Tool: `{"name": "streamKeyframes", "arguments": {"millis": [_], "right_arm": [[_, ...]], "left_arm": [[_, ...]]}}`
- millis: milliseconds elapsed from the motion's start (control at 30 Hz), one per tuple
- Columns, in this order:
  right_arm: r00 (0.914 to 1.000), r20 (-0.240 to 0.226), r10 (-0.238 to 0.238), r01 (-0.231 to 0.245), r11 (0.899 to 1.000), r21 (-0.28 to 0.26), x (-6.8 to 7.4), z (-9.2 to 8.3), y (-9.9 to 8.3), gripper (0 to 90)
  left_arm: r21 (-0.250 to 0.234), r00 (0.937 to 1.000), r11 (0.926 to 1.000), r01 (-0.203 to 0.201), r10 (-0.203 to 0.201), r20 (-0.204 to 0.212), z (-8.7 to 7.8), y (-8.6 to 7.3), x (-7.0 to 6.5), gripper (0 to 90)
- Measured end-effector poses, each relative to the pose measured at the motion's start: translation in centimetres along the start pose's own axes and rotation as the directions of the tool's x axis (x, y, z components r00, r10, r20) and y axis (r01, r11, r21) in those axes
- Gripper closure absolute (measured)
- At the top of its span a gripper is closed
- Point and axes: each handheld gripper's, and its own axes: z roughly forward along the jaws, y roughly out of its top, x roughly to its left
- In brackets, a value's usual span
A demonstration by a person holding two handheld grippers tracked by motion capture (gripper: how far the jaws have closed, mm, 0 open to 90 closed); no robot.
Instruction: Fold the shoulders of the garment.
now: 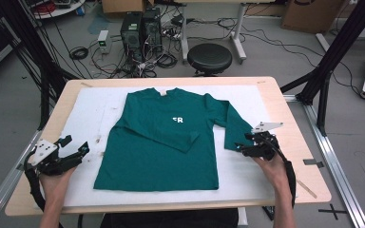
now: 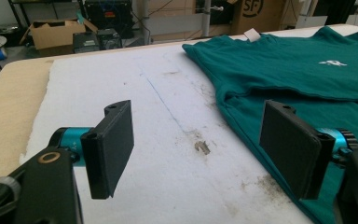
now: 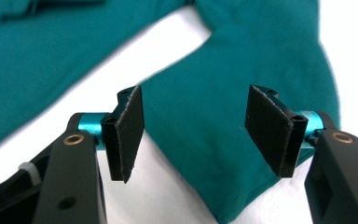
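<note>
- The left gripper [image 1: 73, 152] sits at the near left of the table [image 1: 309, 183], over the white mat [image 1: 247, 175] — jaws spread wide, nothing between them.
- In the left gripper view the left gripper [image 2: 198, 149] looks across stained mat [image 2: 168, 177]; the shirt's [image 2: 298, 79] hem edge lies just under the right-hand jaw, apart from it.
- The right gripper [image 1: 243, 148] is at the near right, at the cuff end of the sleeve [image 1: 235, 126] that lies on the mat.
- In the right gripper view the right gripper [image 3: 193, 130] has its jaws spread, pads clear of the cloth — the sleeve [image 3: 223, 135] lies below and between them, not pinched.
- The shirt [image 1: 157, 156] lies flat, front up, in the middle of the mat, collar toward the far edge.
- Its other sleeve is folded across the chest, the cuff pointing to the right, below a small white logo [image 1: 177, 119].
- The right-hand sleeve runs out and down from the shoulder, apart from the body by a wedge of bare mat.
- Beyond the table: a black stool [image 1: 209, 58], computer towers [image 1: 140, 28] and loose cables on the floor.
</note>
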Motion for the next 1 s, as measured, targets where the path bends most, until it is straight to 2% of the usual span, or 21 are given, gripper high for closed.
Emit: {"name": "streamKeyframes", "arguments": {"millis": [167,233,300,467,567,600,633,700,767,800,900,967,1000], "right_arm": [[0.9998,-0.013,-0.012,0.012,0.999,0.045,0.1,0.6,-0.1,38.9],[0.9996,-0.010,-0.026,0.027,0.996,0.089,0.1,1.2,-0.2,40.0],[0.9995,-0.008,-0.031,0.032,0.994,0.107,0.3,1.5,-0.2,41.1],[0.9996,-0.005,-0.029,0.030,0.994,0.108,0.2,1.5,-0.2,43.2],[0.9996,-0.003,-0.027,0.027,0.994,0.101,0.2,1.4,-0.3,47.6],[0.9996,0.007,-0.027,0.026,0.995,0.092,0.1,1.4,-0.4,52.9],[0.9996,0.007,-0.027,0.026,0.995,0.092,0.1,1.4,-0.4,52.9],[0.9993,0.008,-0.035,0.035,0.996,0.088,0.3,1.3,-0.4,62.1],[0.9980,0.010,-0.063,0.061,0.994,0.085,0.7,1.3,-0.4,71.3],[0.9980,0.010,-0.063,0.061,0.994,0.085,0.7,1.3,-0.4,71.3],[0.9956,0.028,-0.090,0.087,0.993,0.083,0.9,1.3,-0.4,82.9],[0.9953,0.045,-0.085,0.082,0.994,0.079,0.9,1.4,-0.4,86.2],[0.9969,0.045,-0.065,0.062,0.995,0.073,0.8,1.3,-0.4,86.7]], "left_arm": [[0.004,1.0000,1.0000,0.002,-0.002,0.000,0.1,0.0,0.0,26.5],[0.006,1.0000,1.0000,0.002,-0.002,-0.001,0.1,0.0,0.0,26.7],[0.009,1.0000,1.0000,0.000,0.000,-0.001,0.1,0.0,0.0,26.7],[0.013,1.0000,0.9999,-0.003,0.003,0.002,0.1,0.0,0.0,26.8],[0.013,1.0000,0.9999,-0.006,0.006,0.002,0.1,0.1,0.0,26.8],[0.013,1.0000,0.9999,-0.006,0.006,0.002,0.1,0.1,0.0,26.8],[0.013,1.0000,0.9999,-0.006,0.006,0.002,0.1,0.1,0.0,26.8],[0.014,1.0000,0.9999,-0.005,0.005,0.001,0.1,0.1,0.0,26.9],[0.014,1.0000,0.9999,-0.005,0.005,0.001,0.1,0.1,0.0,26.9],[0.015,1.0000,0.9999,-0.004,0.004,0.001,0.2,0.1,0.0,26.9],[0.017,1.0000,0.9998,-0.005,0.005,0.001,0.2,0.1,0.0,26.9],[0.017,1.0000,0.9998,-0.004,0.004,0.001,0.2,0.1,0.0,27.0],[0.017,1.0000,0.9998,-0.004,0.004,0.001,0.2,0.1,0.0,27.0]]}}
